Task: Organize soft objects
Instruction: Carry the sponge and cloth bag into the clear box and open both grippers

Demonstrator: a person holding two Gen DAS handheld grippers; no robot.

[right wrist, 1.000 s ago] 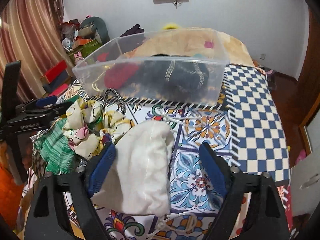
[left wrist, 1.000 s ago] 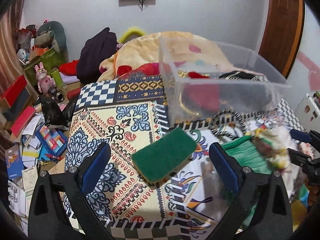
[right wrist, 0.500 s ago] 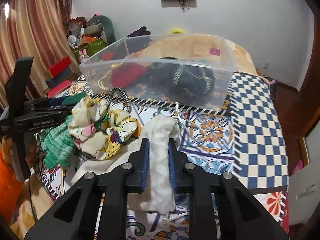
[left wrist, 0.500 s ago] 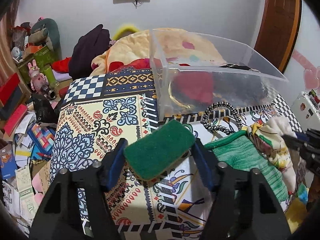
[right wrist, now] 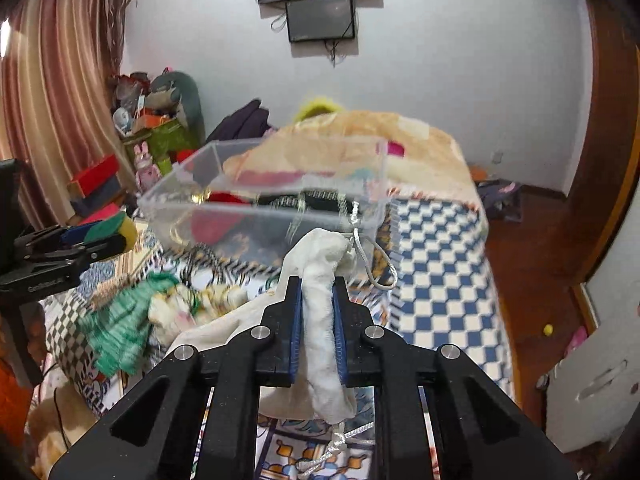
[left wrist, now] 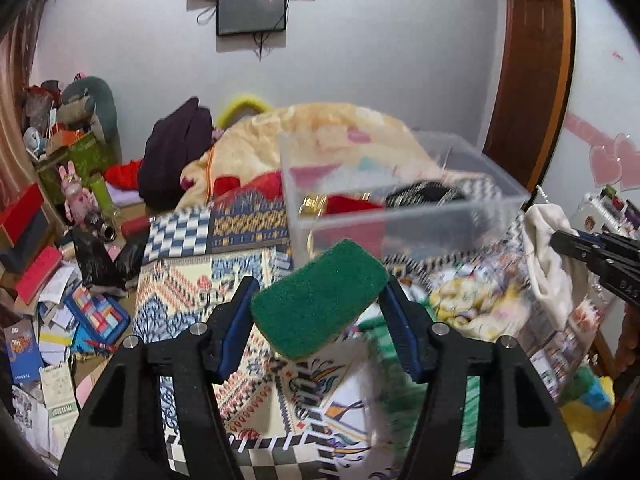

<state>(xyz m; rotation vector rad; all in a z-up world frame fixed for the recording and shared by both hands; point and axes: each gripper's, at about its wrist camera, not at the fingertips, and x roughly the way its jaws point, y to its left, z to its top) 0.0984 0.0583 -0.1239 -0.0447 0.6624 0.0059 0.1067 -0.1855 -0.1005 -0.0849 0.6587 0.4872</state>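
My left gripper [left wrist: 318,306] is shut on a green scouring sponge [left wrist: 320,304] with a yellow underside and holds it above the patterned bedspread [left wrist: 188,288], just in front of the clear plastic bin [left wrist: 400,208]. The sponge also shows in the right wrist view [right wrist: 110,226]. My right gripper [right wrist: 317,312] is shut on a white drawstring cloth bag [right wrist: 320,280], lifted off the bed near the bin's front wall [right wrist: 260,220]. The bag also shows in the left wrist view [left wrist: 548,256]. The bin holds red and black soft items.
A green knitted cloth [right wrist: 120,328] and a floral yellow cloth [right wrist: 188,308] lie on the bed below the grippers. A beige blanket [left wrist: 320,132] is heaped behind the bin. Boxes and clutter [left wrist: 48,280] cover the floor at left. A wooden door [left wrist: 532,80] stands at right.
Both grippers closed from open, the left on the sponge and the right on the white bag. Both have since lifted their loads off the bed toward the bin.
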